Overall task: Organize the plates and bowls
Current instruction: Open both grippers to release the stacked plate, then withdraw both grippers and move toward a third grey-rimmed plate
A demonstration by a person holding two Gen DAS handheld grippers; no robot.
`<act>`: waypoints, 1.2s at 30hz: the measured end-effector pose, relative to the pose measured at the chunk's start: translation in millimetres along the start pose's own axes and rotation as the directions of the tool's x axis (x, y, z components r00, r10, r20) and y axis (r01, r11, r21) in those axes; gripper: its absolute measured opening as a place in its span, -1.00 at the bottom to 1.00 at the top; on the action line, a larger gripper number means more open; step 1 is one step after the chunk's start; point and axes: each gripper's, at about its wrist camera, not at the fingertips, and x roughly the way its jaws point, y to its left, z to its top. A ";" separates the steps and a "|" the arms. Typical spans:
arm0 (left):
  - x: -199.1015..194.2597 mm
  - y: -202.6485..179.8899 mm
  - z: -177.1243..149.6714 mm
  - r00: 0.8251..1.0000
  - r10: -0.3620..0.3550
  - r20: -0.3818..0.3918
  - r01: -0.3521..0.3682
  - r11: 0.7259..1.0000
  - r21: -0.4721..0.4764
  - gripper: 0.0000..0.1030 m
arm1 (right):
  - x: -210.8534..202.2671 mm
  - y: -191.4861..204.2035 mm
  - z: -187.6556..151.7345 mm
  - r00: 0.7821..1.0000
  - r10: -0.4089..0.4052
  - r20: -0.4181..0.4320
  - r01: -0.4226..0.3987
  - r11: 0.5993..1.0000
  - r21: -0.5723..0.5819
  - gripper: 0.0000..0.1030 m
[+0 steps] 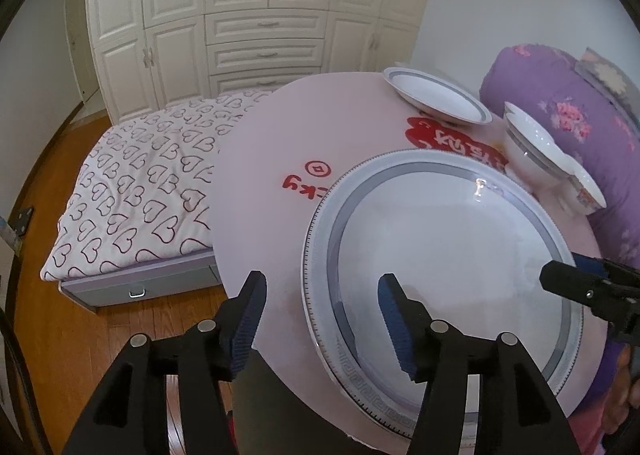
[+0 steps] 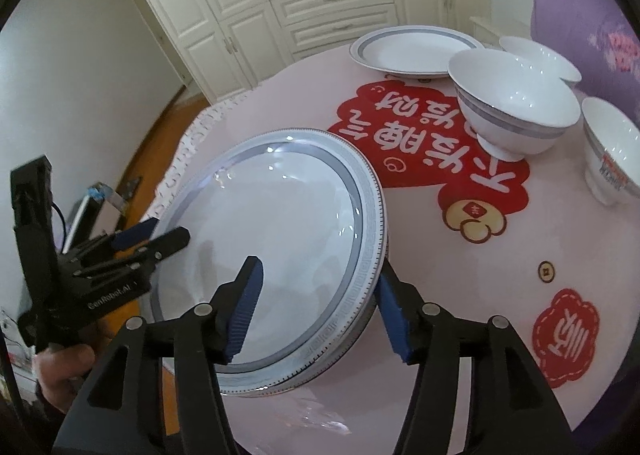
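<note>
A large plate [image 1: 440, 267] with a grey-blue ring and a key-pattern rim lies on the round pink worktop [image 1: 280, 143], at the edge nearest the person. In the right wrist view it seems to rest on a second plate of the same pattern, whose rim shows just beneath it.

The left gripper [image 1: 322, 325] straddles the plate's left rim: one blue-padded finger stands outside over the bare worktop, the other over the plate's well. The fingers are parted and neither pad presses on the plate, so it is released. The right gripper [image 2: 316, 309] straddles the opposite rim in the same way, one finger over the well, the other just outside the rim, close against the edge; its fingers are likewise spread and the plate lies free between them.

A smaller plate [image 2: 416, 53] with a grey band sits at the far edge of the worktop. Near it, toward the right edge, stands a footed bowl [image 2: 514, 105] with a grey stripe; another bowl [image 2: 540, 57] is behind it, and a third bowl [image 2: 610, 151] with red marks is at the right edge. Red printed figures [image 2: 432, 143] cover the worktop's middle.

Beyond the worktop are a bed with a heart-print cover [image 1: 136, 191], a white wardrobe [image 1: 256, 7] and a purple flowered quilt [image 1: 560, 107].
</note>
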 end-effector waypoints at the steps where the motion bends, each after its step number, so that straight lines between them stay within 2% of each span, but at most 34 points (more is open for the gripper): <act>1: -0.2 0.0 -0.2 1.000 -0.001 -0.001 0.001 1.000 -0.001 0.17 | -0.4 -0.9 -0.3 1.000 0.006 0.007 -0.006 1.000 0.008 0.34; 3: -0.5 0.0 0.1 1.000 0.003 0.003 -0.003 1.000 0.000 0.23 | -4.5 -4.1 0.1 0.999 -0.002 0.044 0.001 1.000 0.023 0.59; 5: -0.1 -0.2 -0.5 1.000 0.001 0.004 -0.001 1.000 -0.001 0.23 | -10.8 -7.2 2.2 0.997 0.018 0.072 -0.021 0.999 0.038 0.60; 8: 0.8 -0.6 0.3 1.000 0.000 0.001 0.000 1.000 0.001 0.24 | -13.1 -8.8 4.6 0.997 -0.002 0.077 0.000 0.999 0.034 0.64; 9: 0.2 -0.6 0.5 1.000 -0.001 0.002 0.001 1.000 0.001 0.26 | -13.7 -10.6 5.2 0.997 -0.002 0.081 -0.001 0.999 0.040 0.77; 10: -0.7 -0.6 1.8 1.000 -0.001 0.005 0.001 1.000 0.000 0.37 | -14.9 -11.8 5.1 0.996 -0.002 0.087 -0.001 0.999 0.043 0.98; 14: -9.3 -0.1 3.7 0.999 0.008 0.034 -0.008 1.000 -0.004 0.96 | -17.2 -16.3 6.0 0.995 0.011 0.104 -0.017 0.998 0.054 1.00; 23: -30.9 -8.1 18.6 0.997 0.031 0.075 -0.030 1.000 -0.007 0.99 | -19.0 -25.6 13.4 0.991 0.014 0.133 -0.026 0.996 0.085 1.00; 36: -78.4 -11.7 62.0 0.971 0.010 0.238 0.000 0.999 -0.040 0.99 | -45.7 -24.2 52.1 0.971 0.007 0.240 -0.013 1.000 0.025 1.00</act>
